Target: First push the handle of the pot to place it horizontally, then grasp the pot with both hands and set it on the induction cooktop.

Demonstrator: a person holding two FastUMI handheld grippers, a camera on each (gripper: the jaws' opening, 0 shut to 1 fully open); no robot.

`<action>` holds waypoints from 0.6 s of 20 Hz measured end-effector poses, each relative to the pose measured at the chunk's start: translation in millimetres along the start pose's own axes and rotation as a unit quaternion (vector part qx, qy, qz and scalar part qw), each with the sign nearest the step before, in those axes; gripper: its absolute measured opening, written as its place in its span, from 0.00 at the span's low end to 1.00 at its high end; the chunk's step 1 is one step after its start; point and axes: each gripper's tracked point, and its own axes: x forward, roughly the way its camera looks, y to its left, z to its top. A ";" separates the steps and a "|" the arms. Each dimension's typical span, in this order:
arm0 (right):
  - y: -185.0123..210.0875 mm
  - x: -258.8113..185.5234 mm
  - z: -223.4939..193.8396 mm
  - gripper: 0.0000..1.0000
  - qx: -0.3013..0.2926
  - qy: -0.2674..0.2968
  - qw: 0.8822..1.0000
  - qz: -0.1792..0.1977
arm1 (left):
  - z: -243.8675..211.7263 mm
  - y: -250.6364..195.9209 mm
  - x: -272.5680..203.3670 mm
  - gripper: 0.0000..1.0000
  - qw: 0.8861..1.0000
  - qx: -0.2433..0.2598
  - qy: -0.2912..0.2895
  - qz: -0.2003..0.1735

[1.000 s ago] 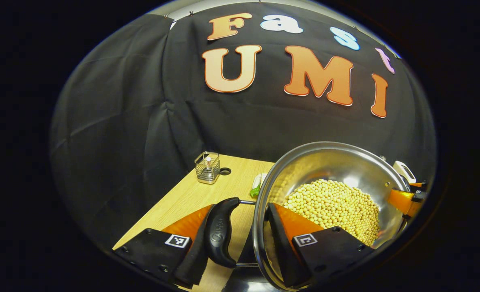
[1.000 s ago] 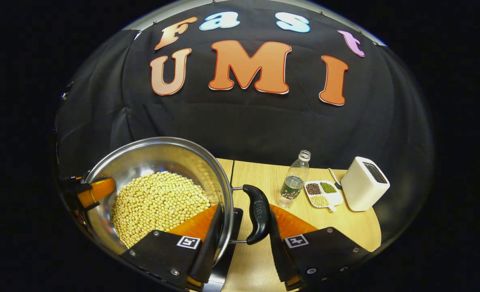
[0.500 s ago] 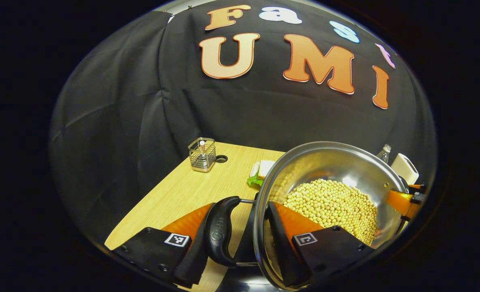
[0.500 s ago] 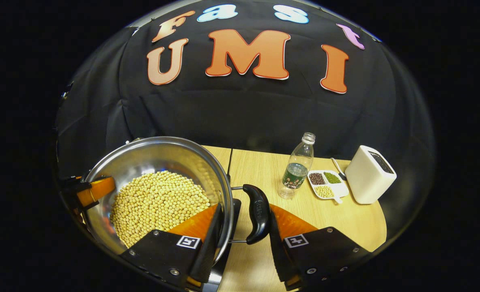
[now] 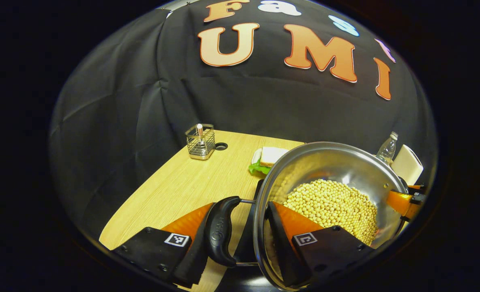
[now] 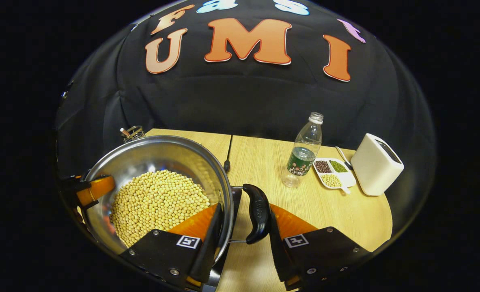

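Left tongs (image 5: 240,239), at the bottom of the left gripper view, pinch the pot (image 5: 329,178) by its left side: one finger lies outside the black handle (image 5: 220,231), the other inside the rim. Right tongs (image 6: 242,239), at the bottom of the right gripper view, pinch the opposite handle (image 6: 258,213) and rim the same way. Both handles lie level, so the push step is judged done, and the two-handed grasp is made.

The pot, filled with soybeans (image 6: 158,205), occupies the lower centre of both views. A dark slab under it, judged the cooktop (image 6: 235,202), shows between rim and handle. Whether the pot base touches the cooktop cannot be told. Remaining: confirm it is seated, then release.

On the surface (image 6: 264,162): bottle (image 6: 304,150), bean tray (image 6: 332,173), white box (image 6: 377,164), wire basket (image 5: 200,142), sandwich (image 5: 269,157).
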 end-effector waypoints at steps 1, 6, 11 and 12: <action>-0.9 -0.8 -4.0 0.61 -0.001 0.004 1.000 -0.001 | -3.7 -2.2 2.8 0.79 1.000 0.000 0.004 0.000; -1.1 7.1 -12.0 0.61 0.002 0.012 1.000 -0.003 | -13.1 -5.0 6.0 0.77 1.000 0.001 0.008 0.000; 0.7 16.0 -19.0 0.61 0.006 0.017 1.000 0.001 | -16.7 -5.5 7.4 0.77 1.000 0.003 0.009 0.006; 1.1 17.2 -21.5 0.61 0.004 0.020 1.000 0.000 | -18.0 -6.2 9.0 0.77 1.000 0.001 0.012 0.005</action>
